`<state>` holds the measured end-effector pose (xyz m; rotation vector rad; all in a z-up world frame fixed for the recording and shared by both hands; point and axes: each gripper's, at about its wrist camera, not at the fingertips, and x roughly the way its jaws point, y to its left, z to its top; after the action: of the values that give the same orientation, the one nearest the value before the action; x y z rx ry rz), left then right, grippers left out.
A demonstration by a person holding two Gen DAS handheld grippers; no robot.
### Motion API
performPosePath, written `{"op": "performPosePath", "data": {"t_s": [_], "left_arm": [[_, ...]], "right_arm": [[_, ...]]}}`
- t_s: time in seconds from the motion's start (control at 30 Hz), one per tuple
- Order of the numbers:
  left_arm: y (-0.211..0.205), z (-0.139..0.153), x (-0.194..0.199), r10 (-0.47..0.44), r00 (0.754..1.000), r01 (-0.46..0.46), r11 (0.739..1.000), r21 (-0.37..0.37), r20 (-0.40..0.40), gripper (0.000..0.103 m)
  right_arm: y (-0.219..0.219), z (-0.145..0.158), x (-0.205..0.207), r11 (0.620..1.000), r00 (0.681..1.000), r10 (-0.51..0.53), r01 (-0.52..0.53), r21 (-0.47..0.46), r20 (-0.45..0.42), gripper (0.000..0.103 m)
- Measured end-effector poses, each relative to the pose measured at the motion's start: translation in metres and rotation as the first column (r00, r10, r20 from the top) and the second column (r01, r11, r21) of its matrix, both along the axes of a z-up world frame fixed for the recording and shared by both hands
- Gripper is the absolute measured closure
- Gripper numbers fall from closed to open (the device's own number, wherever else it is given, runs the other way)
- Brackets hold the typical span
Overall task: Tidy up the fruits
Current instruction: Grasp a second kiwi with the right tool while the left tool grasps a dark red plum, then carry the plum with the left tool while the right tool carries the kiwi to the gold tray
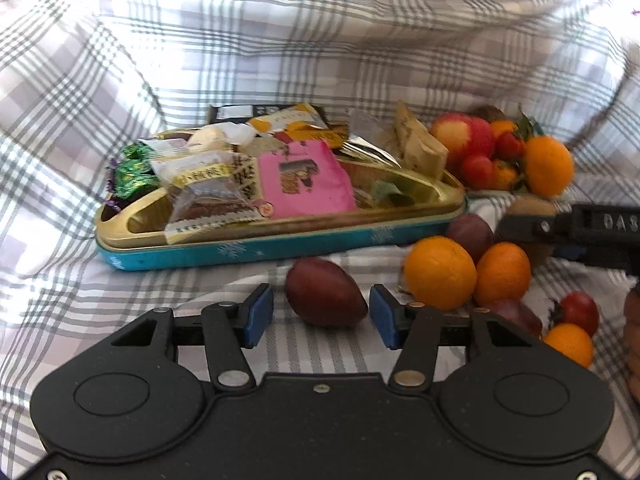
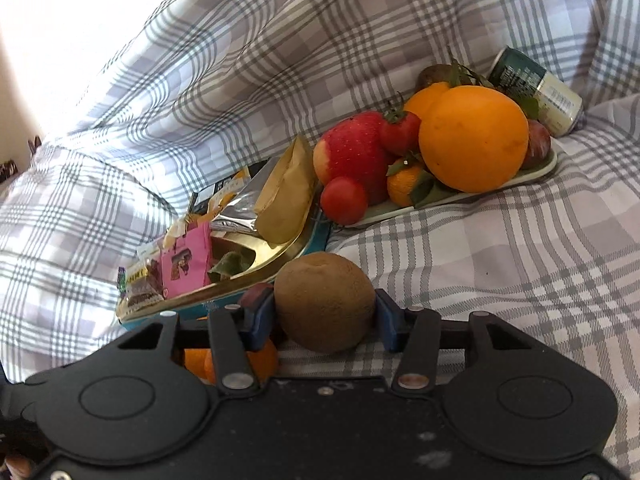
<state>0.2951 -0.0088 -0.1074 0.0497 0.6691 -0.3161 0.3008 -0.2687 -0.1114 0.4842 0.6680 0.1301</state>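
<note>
- Left wrist view: the left gripper hangs low over the plaid cloth with its jaws spread wide.
- A dark purple passion fruit lies on the cloth between the two blue pads; a gap shows on each side, so neither pad touches it.
- Just right of the right-hand pad sit two oranges touching each other, with a second purple fruit behind them.
- Behind the passion fruit stands a gold-and-teal tin heaped with wrapped snacks, a pink packet among them.
- Right of the tin, a pale tray carries a red apple, small red fruits and a large orange.
- The right gripper reaches in from the right edge, a brown kiwi at its tip.
- Right wrist view: the right gripper has its jaws closed to a middling width on the kiwi, both blue pads pressed against its sides.
- The kiwi sits in front of the near corner of the tin, clear of the cloth behind it.
- The tray lies beyond and to the right, well apart from the kiwi, piled with the apple and the large orange.
- A can lies tilted behind the tray.
</note>
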Motion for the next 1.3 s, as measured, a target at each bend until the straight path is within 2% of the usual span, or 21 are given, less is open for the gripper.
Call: {"op": "performPosePath", "data": {"t_s": [0.1, 0.2, 0.27, 0.3, 0.43, 0.67, 0.93, 1.13, 1.3], "left_arm": [[-0.001, 0.001, 0.004, 0.024, 1.0, -0.024, 0.999, -0.021, -0.003, 0.045], [-0.011, -0.003, 0.008, 0.003, 1.0, -0.003, 1.0, 0.024, -0.024, 0.045], [-0.016, -0.003, 0.006, -0.005, 1.0, 0.006, 0.999, 0.043, -0.016, 0.048], [-0.017, -0.002, 0.006, -0.01, 1.0, 0.01, 0.999, 0.045, -0.015, 0.056], [-0.013, 0.002, 0.011, -0.015, 0.998, 0.015, 1.0, -0.004, -0.058, 0.057], [-0.007, 0.031, 0.009, 0.048, 0.994, -0.048, 0.999, 0.001, -0.099, 0.058], [-0.001, 0.072, -0.029, 0.032, 0.992, -0.031, 0.999, 0.009, -0.12, 0.058], [0.008, 0.079, -0.067, 0.038, 0.976, -0.05, 0.997, -0.051, -0.214, 0.058], [0.011, 0.082, -0.101, 0.058, 0.973, -0.066, 0.997, -0.028, -0.225, 0.058]], "right_arm": [[-0.001, 0.0, 0.0, 1.0, 1.0, -0.004, 0.004, 0.011, 0.0, 0.051], [-0.002, -0.001, -0.001, 1.0, 1.0, -0.01, 0.01, 0.025, 0.0, 0.051], [-0.003, -0.002, 0.0, 0.999, 1.0, -0.013, 0.013, 0.033, -0.002, 0.051], [-0.004, -0.002, 0.0, 0.999, 1.0, -0.015, 0.015, 0.038, -0.002, 0.051], [-0.006, -0.003, 0.0, 0.998, 1.0, -0.021, 0.022, 0.051, -0.005, 0.051], [-0.006, -0.003, 0.001, 0.999, 1.0, -0.025, 0.025, 0.047, -0.008, 0.051], [0.0, -0.002, 0.003, 1.0, 1.0, -0.02, 0.02, 0.003, -0.016, 0.051], [0.012, 0.002, 0.005, 0.996, 1.0, -0.009, 0.007, -0.089, -0.024, 0.051], [0.019, 0.006, 0.004, 0.99, 0.999, -0.013, 0.008, -0.141, -0.034, 0.051]]}}
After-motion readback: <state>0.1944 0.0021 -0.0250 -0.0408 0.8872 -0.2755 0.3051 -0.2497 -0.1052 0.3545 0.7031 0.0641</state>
